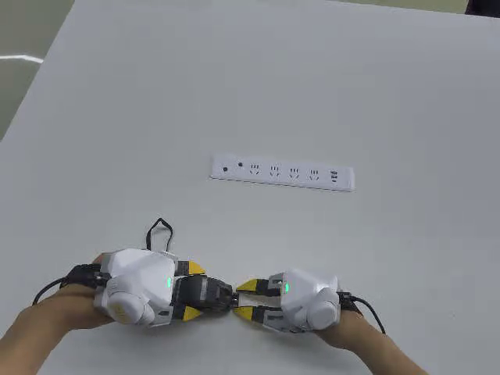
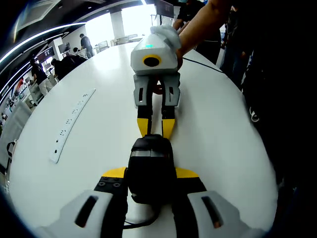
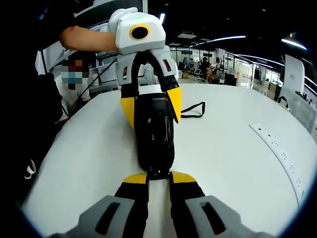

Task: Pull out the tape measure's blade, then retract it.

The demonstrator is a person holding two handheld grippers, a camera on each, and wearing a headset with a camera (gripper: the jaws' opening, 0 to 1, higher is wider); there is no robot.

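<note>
Low in frame, our left gripper (image 1: 194,291) clamps the black tape measure (image 1: 208,293); our right gripper (image 1: 245,299) pinches its blade tip (image 3: 158,173) with narrow jaws. We can read no writing.

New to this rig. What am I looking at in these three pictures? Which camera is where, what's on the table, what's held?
There is no robot: a person holds a two-jaw gripper in each hand. The wide picture comes from a headset camera looking down at the table. The two round pictures come from a camera on each gripper, looking along its jaws, so each sees the other gripper opposite. The left gripper clamps a black tape measure by its sides. The right gripper appears to pinch its front end; no blade is drawn out yet. A white power strip lies farther back, and a black strap loops beside the left gripper.
</note>
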